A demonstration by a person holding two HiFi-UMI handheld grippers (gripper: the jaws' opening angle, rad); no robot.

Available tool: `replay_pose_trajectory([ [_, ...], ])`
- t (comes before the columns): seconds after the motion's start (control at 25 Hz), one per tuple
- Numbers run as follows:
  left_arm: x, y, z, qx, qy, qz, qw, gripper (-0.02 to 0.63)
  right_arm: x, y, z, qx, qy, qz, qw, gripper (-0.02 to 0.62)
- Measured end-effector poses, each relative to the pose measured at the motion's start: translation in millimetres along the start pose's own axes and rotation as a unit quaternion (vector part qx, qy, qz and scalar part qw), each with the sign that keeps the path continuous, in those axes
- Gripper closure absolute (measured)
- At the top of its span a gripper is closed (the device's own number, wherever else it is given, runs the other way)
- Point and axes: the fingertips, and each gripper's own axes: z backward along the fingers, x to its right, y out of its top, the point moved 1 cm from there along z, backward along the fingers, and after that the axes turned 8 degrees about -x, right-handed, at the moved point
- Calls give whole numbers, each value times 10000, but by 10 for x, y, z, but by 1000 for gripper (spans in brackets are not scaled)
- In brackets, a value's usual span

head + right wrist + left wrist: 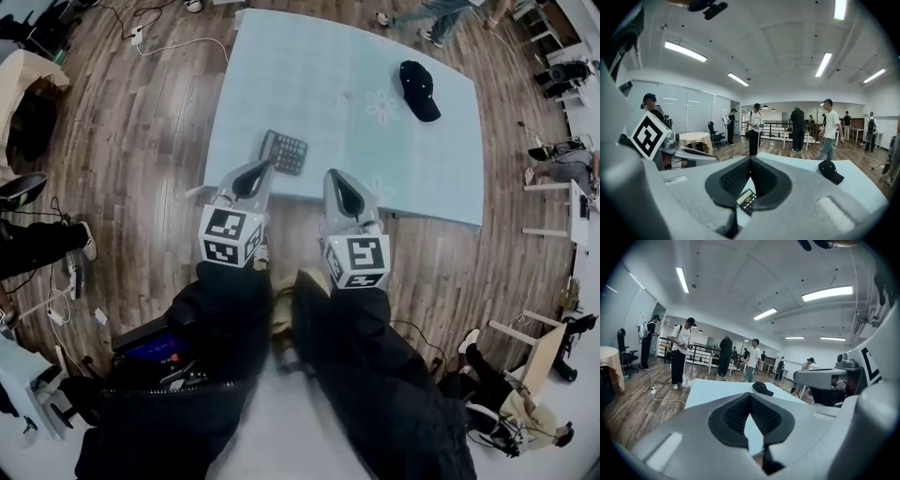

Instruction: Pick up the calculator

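The dark calculator [283, 151] lies flat on the pale blue table [319, 66], close to the near edge and turned a little askew, keys up. A black cap [419, 89] sits well apart from it, toward the far right of the table.

Both tools are held out in front of the person, short of the table's near edge. The left gripper [750, 395] has its jaws drawn together at the tips with nothing between them. In the head view its tips sit just beside the calculator's near corner. The right gripper [750, 159] is likewise closed at the tips and empty. The calculator shows only through the gap below its pads, lying on the table beyond (not held).

The pickup has not begun, and whichever tool takes it must first spread its jaws. The calculator looks light, stiff and thin, with a hard and probably slick plastic case, so it gives the jaws little height to bite on. The likelier hold is across its two long sides near the middle, jaws coming down steeply, or on the corner nearest the table edge. A pinch on the keys or the display end would be less secure and could tip it
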Motion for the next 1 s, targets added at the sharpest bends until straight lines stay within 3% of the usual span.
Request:
replay_pose_trajectory([
  [0.2,-51,-137,-194,-246,54,122,9996,606,87,-99,-148,-174,130,-32,9998,595],
  [0.56,-231,-663,-546,-916,628,351,9932,606,253,-603,-583,-732,619,-136,9953,597],
  [1.0,-466,-1218,-912,-1741,862,750,9781,606,234,-1266,-1124,-1936,1032,-156,9755,595],
])
